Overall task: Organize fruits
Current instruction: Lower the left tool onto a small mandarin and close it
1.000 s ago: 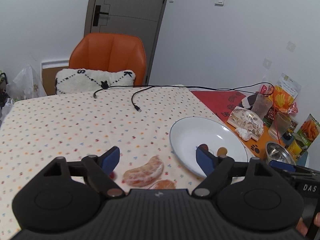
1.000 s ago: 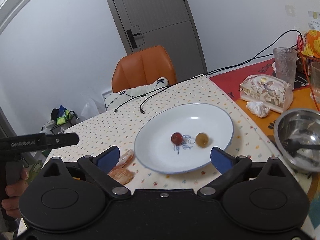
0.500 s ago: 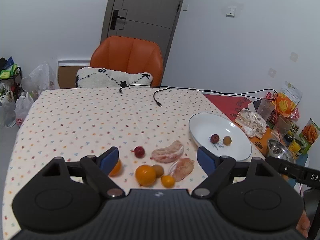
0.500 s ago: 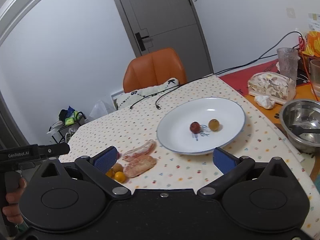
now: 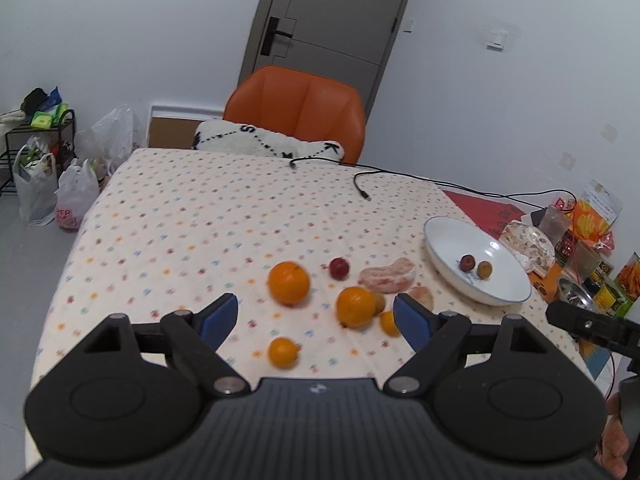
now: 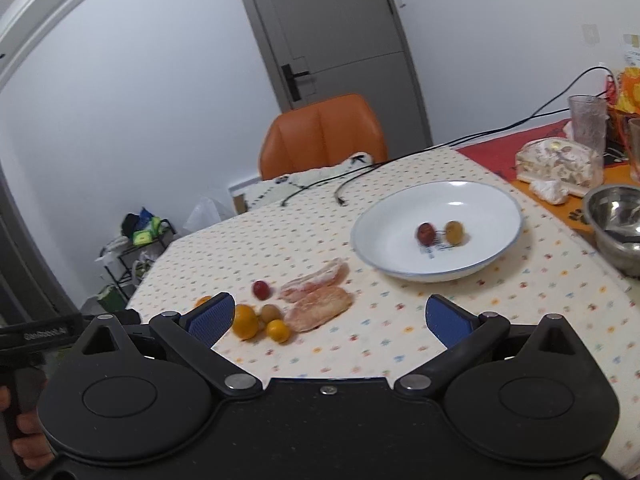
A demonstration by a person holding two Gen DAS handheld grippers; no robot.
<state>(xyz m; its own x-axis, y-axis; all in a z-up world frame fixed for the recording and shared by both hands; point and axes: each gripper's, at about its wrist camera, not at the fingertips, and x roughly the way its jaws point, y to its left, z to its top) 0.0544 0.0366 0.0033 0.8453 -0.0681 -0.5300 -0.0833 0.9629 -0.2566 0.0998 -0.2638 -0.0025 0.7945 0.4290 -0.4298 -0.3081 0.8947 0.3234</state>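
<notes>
Fruit scattered on bench, both grippers empty

Bench [image 5: 180, 220] carries a spotted cloth. Left gripper [image 5: 316, 318] is held above the near edge, fingers [image 5: 218, 316] spread wide apart, nothing between them. Right gripper [image 6: 326, 318] likewise, fingers [image 6: 448, 320] wide apart and empty.

Loose fruit lies in a cluster left of the white plate [image 5: 440, 240]: large orange [image 5: 289, 283], second orange [image 5: 355, 306], small orange [image 5: 283, 352], red fruit [image 5: 339, 268] and two peeled citrus segments [image 6: 316, 290] just beside one another. A brownish fruit [image 6: 271, 313] and a small yellow fruit [image 6: 278, 330] sit touching the cluster.

Plate holds a red fruit [image 6: 425, 233] and a yellow-brown fruit [image 6: 454, 232], close together. Steel bowl [image 6: 616, 224] stands to the right of the plate, apart from it
</notes>
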